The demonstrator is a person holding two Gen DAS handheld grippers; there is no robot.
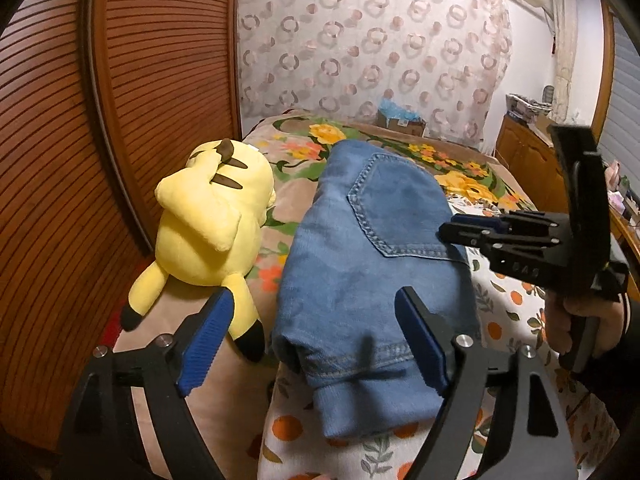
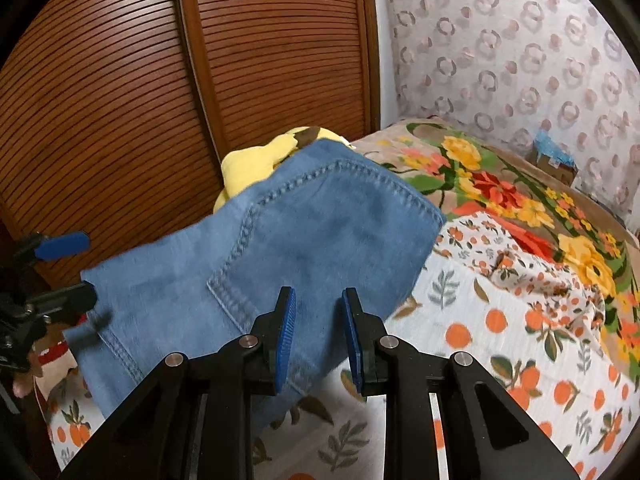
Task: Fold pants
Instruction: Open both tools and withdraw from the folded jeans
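Blue denim pants (image 1: 368, 248) lie folded into a compact stack on the bed, back pocket up; they also show in the right wrist view (image 2: 280, 248). My left gripper (image 1: 316, 340) is open and empty, its blue pads on either side of the stack's near end, above it. My right gripper (image 2: 318, 340) is open with a narrow gap, empty, hovering over the near edge of the pants. It shows in the left wrist view (image 1: 472, 232) at the right side of the stack. The left gripper shows at the left edge of the right wrist view (image 2: 60, 268).
A yellow plush toy (image 1: 212, 228) lies left of the pants, against the slatted wooden wardrobe (image 1: 60, 140). The bed has an orange-print sheet (image 2: 500, 340) and a floral blanket (image 2: 500, 192). A cardboard box (image 1: 400, 120) sits by the patterned curtain. Wooden cabinets (image 1: 528, 160) stand to the right.
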